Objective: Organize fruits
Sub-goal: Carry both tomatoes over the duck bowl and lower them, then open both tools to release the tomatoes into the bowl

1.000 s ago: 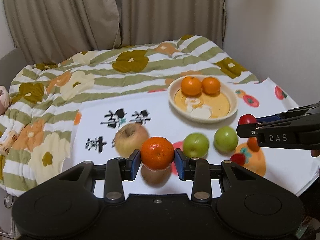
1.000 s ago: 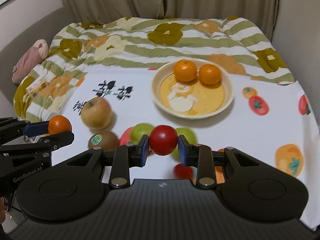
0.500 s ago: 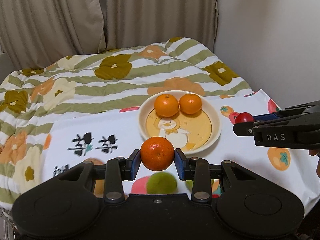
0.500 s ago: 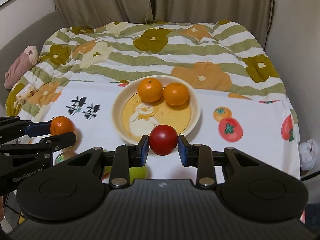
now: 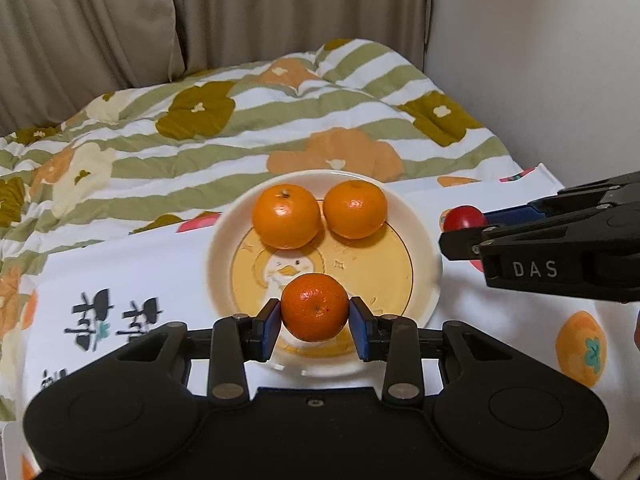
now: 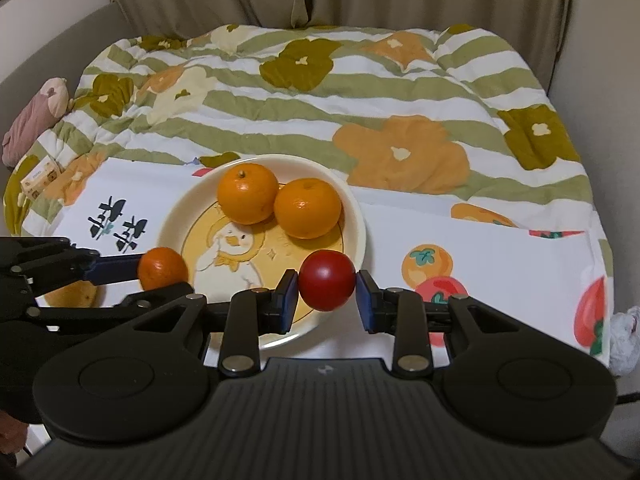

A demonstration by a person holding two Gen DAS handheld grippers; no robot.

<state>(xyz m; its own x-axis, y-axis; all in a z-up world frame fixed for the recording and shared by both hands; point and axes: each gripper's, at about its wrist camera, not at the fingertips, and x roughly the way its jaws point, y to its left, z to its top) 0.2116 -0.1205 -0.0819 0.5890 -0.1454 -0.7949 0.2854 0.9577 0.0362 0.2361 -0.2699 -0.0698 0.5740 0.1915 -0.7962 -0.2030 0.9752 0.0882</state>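
Both grippers have advanced over the plate (image 5: 224, 256) of two oranges (image 5: 286, 216), jaws clamping one mandarin (image 5: 315, 307), one tomato (image 6: 328, 280).

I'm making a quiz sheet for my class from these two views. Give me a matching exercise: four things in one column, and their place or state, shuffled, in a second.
Things:
1. small orange
2. red tomato
3. two oranges
4. plate

Place or state:
A. resting side by side at the far side of the plate
B. clamped in the right claw
C. sitting on the white printed cloth
D. clamped in the left claw

Pairs: 1-D, 2-B, 3-A, 4-C
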